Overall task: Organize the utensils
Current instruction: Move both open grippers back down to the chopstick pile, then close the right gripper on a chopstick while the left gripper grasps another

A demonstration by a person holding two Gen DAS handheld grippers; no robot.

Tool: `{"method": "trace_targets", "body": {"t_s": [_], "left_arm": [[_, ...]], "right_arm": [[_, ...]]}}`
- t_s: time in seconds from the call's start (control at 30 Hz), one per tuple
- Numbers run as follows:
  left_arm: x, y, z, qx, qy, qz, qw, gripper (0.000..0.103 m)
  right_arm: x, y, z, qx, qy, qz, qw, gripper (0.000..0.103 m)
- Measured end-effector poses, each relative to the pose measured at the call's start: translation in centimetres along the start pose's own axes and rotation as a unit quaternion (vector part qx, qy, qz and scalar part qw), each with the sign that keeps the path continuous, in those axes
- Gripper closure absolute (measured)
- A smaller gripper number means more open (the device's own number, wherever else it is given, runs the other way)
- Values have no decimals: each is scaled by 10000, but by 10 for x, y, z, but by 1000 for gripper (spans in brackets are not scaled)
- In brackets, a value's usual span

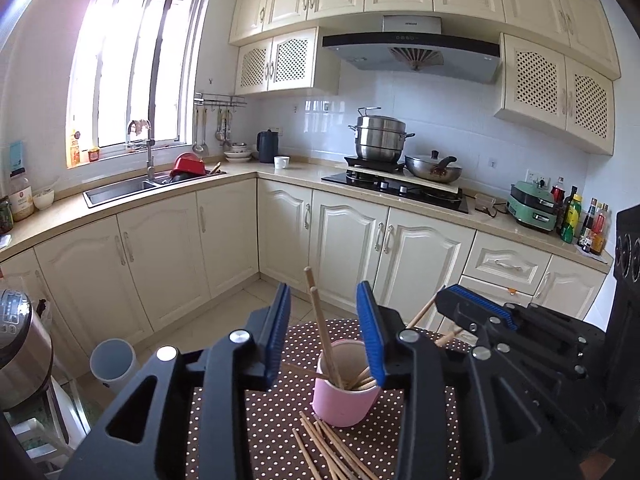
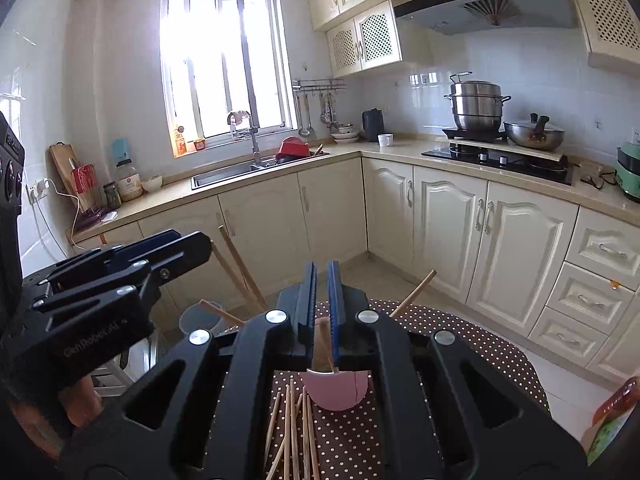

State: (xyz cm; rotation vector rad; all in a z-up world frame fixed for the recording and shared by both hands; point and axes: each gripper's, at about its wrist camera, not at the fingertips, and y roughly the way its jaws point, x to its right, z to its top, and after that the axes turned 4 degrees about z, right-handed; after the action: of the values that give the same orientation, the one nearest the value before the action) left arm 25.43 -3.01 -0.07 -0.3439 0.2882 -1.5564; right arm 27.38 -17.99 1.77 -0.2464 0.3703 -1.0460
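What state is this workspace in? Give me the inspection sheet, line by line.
Surface: table under a brown dotted cloth.
Job's things: pink cup holds several chopsticks; loose chopsticks lie on the cloth before it.
Clutter: colourful packet at the right edge.
Grippers: left hand-held gripper open around two upright chopsticks, not pressing; right hand-held gripper shut, near the cup.
Cables: white cable hanging from a wall socket.
Surroundings: sink, steamer pot on stove, cream cabinets.

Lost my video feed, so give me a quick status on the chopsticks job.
Left gripper open above pink cup, two chopsticks standing between its jaws. Right gripper shut on a chopstick. Loose chopsticks still on table. Nothing blocking.
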Motion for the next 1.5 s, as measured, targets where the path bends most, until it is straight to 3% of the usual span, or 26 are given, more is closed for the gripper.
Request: {"method": "trace_targets", "body": {"t_s": [0.43, 0.67, 0.93, 1.2, 1.5], "left_arm": [[-23, -45, -17, -8, -30, 228, 9997, 63], [-30, -57, -45, -281, 44, 261, 9993, 62], [-29, -30, -89, -1117, 97, 195, 9935, 62], [-19, 24, -136, -2112, 308, 173, 9768, 62], [-15, 78, -175, -2870, 213, 54, 9577, 62]], "right_arm": [[-9, -39, -14, 43, 64, -28, 10000, 96], [-12, -53, -38, -91, 51, -78, 9999, 96], [-9, -44, -79, -540, 84, -40, 9985, 96], [8, -14, -120, -1110, 290, -69, 9934, 96], [28, 16, -149, -1605, 484, -17, 9858, 96]]}}
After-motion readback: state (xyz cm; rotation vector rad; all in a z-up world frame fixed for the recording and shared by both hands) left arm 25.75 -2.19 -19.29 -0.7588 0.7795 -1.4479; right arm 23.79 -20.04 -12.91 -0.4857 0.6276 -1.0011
